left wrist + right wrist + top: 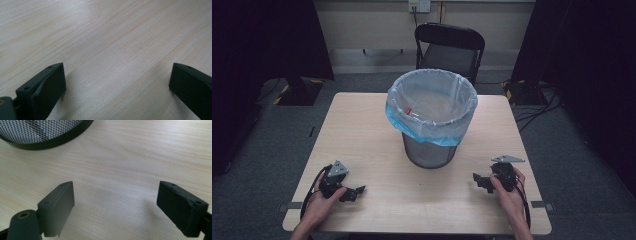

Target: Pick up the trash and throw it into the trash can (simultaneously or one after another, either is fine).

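Observation:
A black mesh waste bin [431, 120] lined with a clear and blue plastic bag stands in the middle of the wooden table [362, 135]. A small red and white scrap lies inside the bag. My left gripper [353, 194] rests near the front left of the table, open, jaws wide apart over bare wood [112, 50]. My right gripper [482, 182] sits at the front right, open too, pointing toward the bin. The bin's mesh base [42, 132] shows at the top left of the right gripper view, well ahead of the jaws.
A black folding chair [448, 47] stands behind the table's far edge. Cables [537, 107] trail on the grey floor at the right. Dark curtains hang at both sides. Bare tabletop lies between the two grippers in front of the bin.

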